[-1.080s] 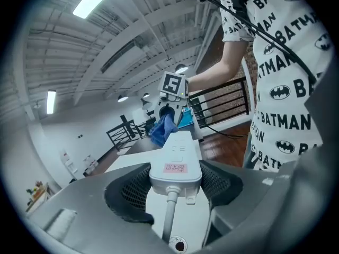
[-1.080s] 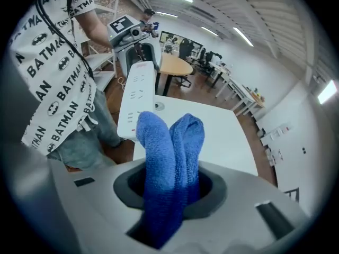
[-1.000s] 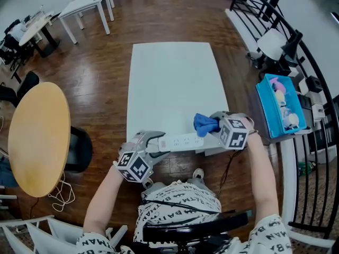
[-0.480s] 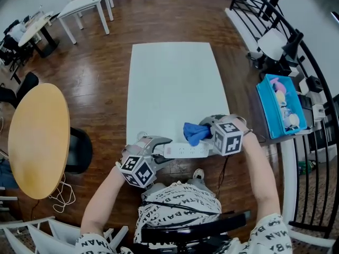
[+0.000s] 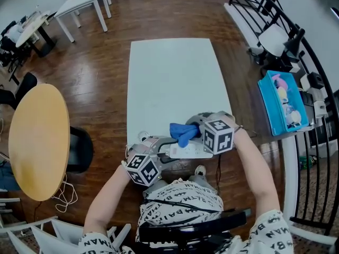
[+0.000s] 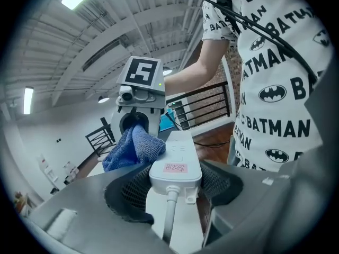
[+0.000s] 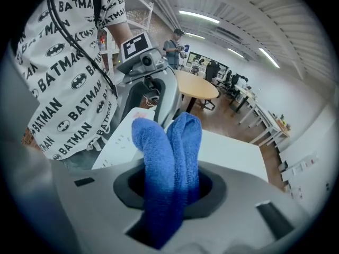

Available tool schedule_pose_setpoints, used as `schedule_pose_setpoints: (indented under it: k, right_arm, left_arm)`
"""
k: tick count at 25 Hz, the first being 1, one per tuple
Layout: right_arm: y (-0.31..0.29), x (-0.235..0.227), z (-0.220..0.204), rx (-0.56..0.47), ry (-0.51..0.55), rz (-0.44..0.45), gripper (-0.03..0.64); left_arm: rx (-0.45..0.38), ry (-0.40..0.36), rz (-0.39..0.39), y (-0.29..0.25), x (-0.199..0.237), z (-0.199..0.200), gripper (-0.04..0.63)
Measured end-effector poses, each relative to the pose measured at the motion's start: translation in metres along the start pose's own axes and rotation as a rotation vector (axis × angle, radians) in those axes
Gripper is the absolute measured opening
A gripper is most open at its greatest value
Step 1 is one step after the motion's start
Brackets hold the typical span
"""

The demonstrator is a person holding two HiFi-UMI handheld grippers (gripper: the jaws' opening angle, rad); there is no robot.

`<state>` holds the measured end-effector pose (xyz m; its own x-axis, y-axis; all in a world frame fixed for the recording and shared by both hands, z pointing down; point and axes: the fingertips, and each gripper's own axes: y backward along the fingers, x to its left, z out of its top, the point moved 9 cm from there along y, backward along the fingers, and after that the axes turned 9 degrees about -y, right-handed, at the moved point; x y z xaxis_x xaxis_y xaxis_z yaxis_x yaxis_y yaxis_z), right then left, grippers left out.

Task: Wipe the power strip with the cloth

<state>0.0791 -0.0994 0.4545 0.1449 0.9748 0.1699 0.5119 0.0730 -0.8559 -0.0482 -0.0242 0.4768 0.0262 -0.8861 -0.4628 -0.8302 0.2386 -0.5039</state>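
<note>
A white power strip (image 5: 189,151) is held off the table near its front edge. My left gripper (image 5: 161,151) is shut on the strip's cable end (image 6: 176,171), its jaws clamping both sides. My right gripper (image 5: 195,133) is shut on a folded blue cloth (image 5: 182,133). The cloth (image 6: 132,147) rests against the strip's upper face near its left part. In the right gripper view the cloth (image 7: 169,165) sticks out between the jaws, with the power strip (image 7: 123,142) just beyond it.
The white table (image 5: 175,83) stretches away from me. A blue bin (image 5: 280,107) with small items sits at the right by a black railing (image 5: 267,15). A round wooden table (image 5: 37,139) stands at the left. The strip's cable (image 5: 218,165) hangs down at the front.
The right gripper and the cloth have slid left along the strip toward the left gripper. The strip and the left gripper have shifted a little nearer to me.
</note>
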Motion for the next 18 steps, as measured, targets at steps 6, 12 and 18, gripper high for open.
schedule_pose_setpoints:
  k: [6, 12, 18]
  right_arm:
    - [0.001, -0.014, -0.048, -0.037, -0.190, -0.136, 0.129]
    - [0.017, -0.003, -0.106, -0.075, -0.508, -0.364, 0.129]
    - [0.011, 0.026, -0.129, -0.080, -0.718, -0.431, 0.129]
  left_arm:
    - [0.054, 0.146, 0.001, -0.012, 0.002, -0.053, 0.287]
    - [0.118, 0.320, 0.021, -0.033, 0.010, -0.121, 0.287]
    - [0.150, 0.376, -0.031, -0.057, 0.018, -0.149, 0.287]
